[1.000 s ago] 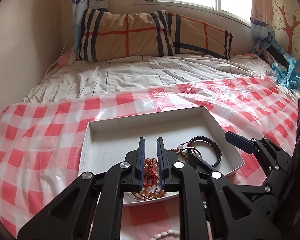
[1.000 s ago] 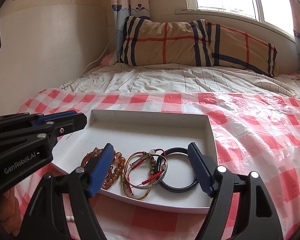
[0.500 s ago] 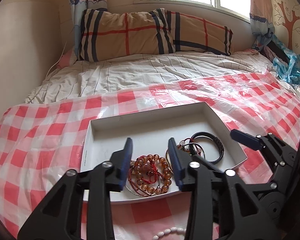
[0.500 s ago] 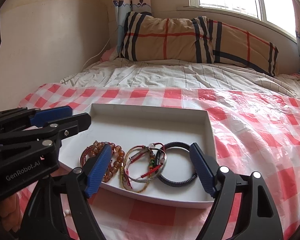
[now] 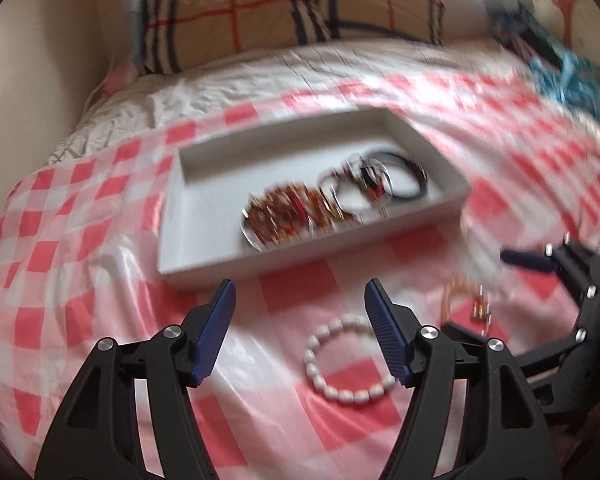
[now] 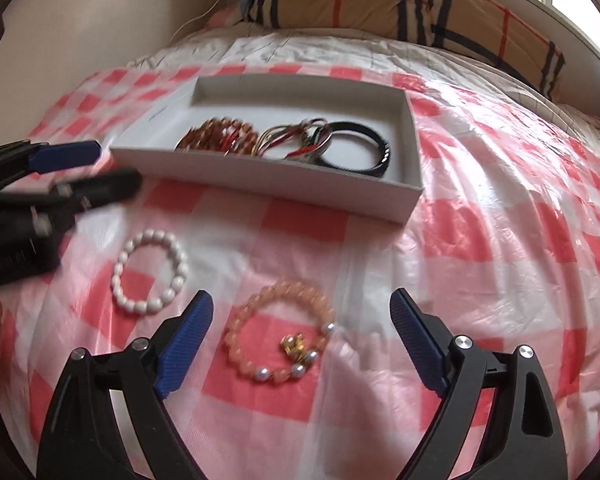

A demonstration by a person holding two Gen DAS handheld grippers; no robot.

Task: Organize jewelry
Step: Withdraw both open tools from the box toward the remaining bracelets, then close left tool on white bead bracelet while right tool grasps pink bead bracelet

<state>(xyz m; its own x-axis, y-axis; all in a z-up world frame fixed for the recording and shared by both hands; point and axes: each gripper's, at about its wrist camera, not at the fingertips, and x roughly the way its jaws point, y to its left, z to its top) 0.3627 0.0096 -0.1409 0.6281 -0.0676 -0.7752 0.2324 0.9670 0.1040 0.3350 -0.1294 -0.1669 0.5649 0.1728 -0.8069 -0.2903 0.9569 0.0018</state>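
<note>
A shallow white tray (image 5: 204, 256) (image 6: 284, 184) lies on the red-checked plastic sheet and holds several bracelets: amber beads (image 5: 280, 216) (image 6: 216, 136), a corded bunch (image 6: 300, 140) and a black band (image 5: 408, 178) (image 6: 364, 152). On the sheet in front of the tray rest a white bead bracelet (image 5: 340, 360) (image 6: 150, 270) and a peach bead bracelet (image 6: 280, 332) with a gold charm. My left gripper (image 5: 300, 296) hovers above the white bracelet, jaws opening, nothing between them. My right gripper (image 6: 302, 306) hangs over the peach bracelet, jaws opening wide, pads apart from it.
The checked sheet (image 6: 500, 240) covers a bed with a striped white sheet (image 5: 260, 76) and a plaid pillow (image 5: 284, 4) at the head. A wall runs along the left. Blue patterned fabric (image 5: 568, 76) sits at the right edge.
Both grippers drew back from the tray toward me and tipped down. The left jaws went from nearly shut over the amber beads to open; the right widened. The loose bracelets came into view.
</note>
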